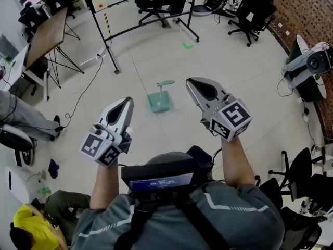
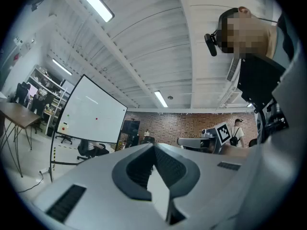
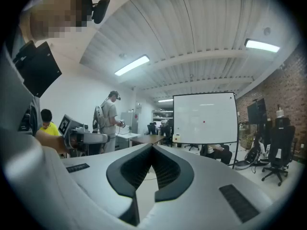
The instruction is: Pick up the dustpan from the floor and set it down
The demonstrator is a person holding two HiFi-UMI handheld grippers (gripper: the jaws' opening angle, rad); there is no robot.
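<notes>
The teal dustpan [image 1: 159, 102] sits on the tiled floor [image 1: 218, 61], just beyond the two grippers and between them, touched by neither. Left gripper [image 1: 125, 104] and right gripper [image 1: 192, 82] have their jaws closed together, holding nothing

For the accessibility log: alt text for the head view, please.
A green dustpan sits untouched on the tiled floor, seen between two hand-held grippers. The left gripper and right gripper are both shut and empty.
</notes>
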